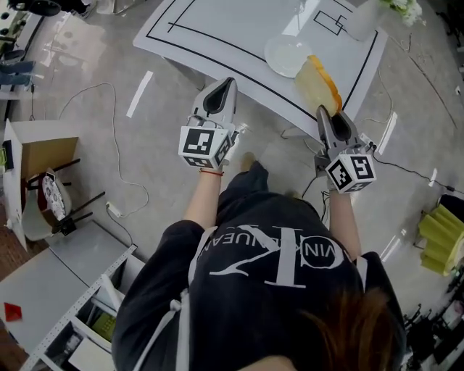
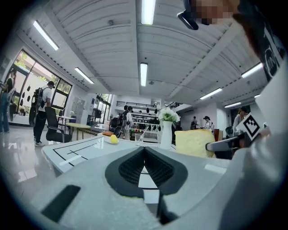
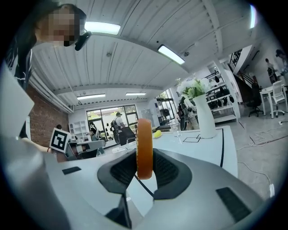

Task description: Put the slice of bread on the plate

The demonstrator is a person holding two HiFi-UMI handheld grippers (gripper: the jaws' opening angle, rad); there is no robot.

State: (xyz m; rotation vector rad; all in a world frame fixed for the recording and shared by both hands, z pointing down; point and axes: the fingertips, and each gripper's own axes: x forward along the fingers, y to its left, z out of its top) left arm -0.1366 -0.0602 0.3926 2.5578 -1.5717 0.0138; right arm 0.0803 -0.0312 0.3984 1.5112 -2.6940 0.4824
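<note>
A thick slice of bread (image 1: 319, 85) with an orange crust stands on edge between the jaws of my right gripper (image 1: 323, 110), which is shut on it above the near edge of the white table (image 1: 217, 43). In the right gripper view the slice (image 3: 144, 148) shows edge-on, clamped by both pads. A white plate (image 1: 288, 56) lies on the table just beyond and left of the slice. My left gripper (image 1: 229, 82) hovers at the table's near edge to the left, shut and holding nothing (image 2: 144, 149). From it the bread (image 2: 193, 143) shows to the right.
A white vase with flowers (image 1: 370, 18) stands at the table's far right corner. A yellow fruit (image 2: 114, 139) and a glass (image 2: 138, 137) sit farther back. Cables run over the floor (image 1: 87, 94), and a cardboard box (image 1: 29, 167) stands at left.
</note>
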